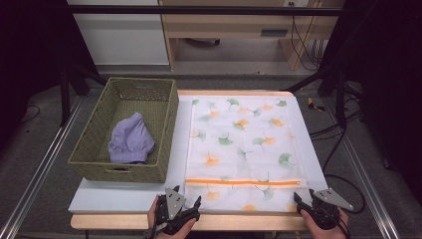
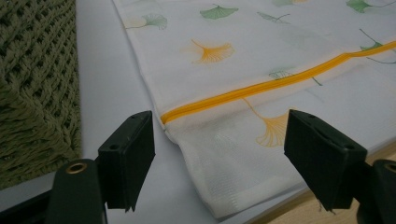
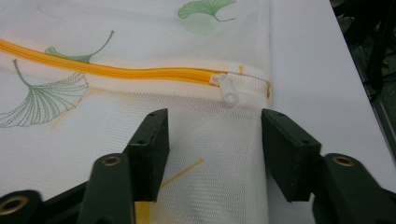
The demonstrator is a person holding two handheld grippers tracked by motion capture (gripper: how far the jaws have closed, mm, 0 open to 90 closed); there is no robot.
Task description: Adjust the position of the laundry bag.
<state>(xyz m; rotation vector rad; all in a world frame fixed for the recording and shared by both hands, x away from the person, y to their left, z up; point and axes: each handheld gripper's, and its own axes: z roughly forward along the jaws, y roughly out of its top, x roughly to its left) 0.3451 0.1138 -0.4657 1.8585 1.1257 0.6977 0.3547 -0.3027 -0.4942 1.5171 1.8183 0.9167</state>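
Observation:
A white mesh bag printed with green and orange leaves lies flat on the white table top. An orange zipper runs across its near end, and the white zipper pull sits at the right end. My left gripper is at the bag's near left corner, open, with the corner lying between the jaws and no pad pressing on it. My right gripper is at the near right corner, open, its jaws standing either side of the mesh just below the zipper pull.
A green woven basket stands left of the bag, close to its edge, with a lilac garment inside. The table's wooden front edge runs just under both hands. Dark frame bars and cables stand off to the right.

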